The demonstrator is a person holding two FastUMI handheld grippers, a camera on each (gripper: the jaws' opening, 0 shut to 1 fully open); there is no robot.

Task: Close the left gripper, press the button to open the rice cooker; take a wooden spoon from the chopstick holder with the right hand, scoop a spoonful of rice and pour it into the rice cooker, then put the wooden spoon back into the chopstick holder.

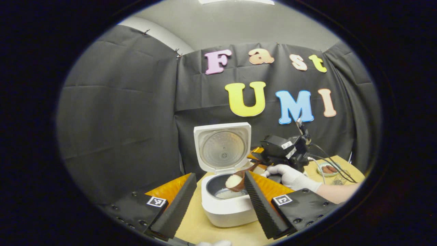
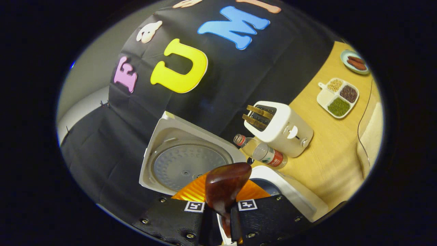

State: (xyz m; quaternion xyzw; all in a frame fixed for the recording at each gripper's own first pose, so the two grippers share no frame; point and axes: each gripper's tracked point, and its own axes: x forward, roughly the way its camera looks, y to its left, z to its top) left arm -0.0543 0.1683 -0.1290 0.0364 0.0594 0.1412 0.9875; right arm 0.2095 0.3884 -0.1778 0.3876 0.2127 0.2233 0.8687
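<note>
1. Nearest the lens in the left gripper view are the two ribbed black fingers [image 1: 177, 205] of my left tool [image 1: 218, 201], spread wide at the bottom of the frame and grasping nothing.
2. Between those fingers, low centre, sits one white rice cooker [image 1: 227, 208] on the desk [image 1: 205, 229], its lid [image 1: 222, 147] standing upright and open.
3. My right tool [image 2: 218, 218], bottom centre of the right gripper view, is clenched on the handle of the wooden spoon [image 2: 223, 186]; both fingers press on it.
4. In the left gripper view that spoon's bowl hangs over the cooker's pot, just right of centre, heaped with white rice [image 1: 233, 180]. A gloved hand [image 1: 290, 176] carries the right tool at centre right.
5. I judge the spoon light, stiff and smooth, so it could twist in the grip; holding mid-handle seems right. The rice is loose and would spill if tipped early.
6. Count, right gripper view: one toaster [image 2: 281, 130] with two slices, one bottle [image 2: 261, 150], one four-part dish of grains [image 2: 338, 97], one small plate [image 2: 355, 61] at upper right.
</note>
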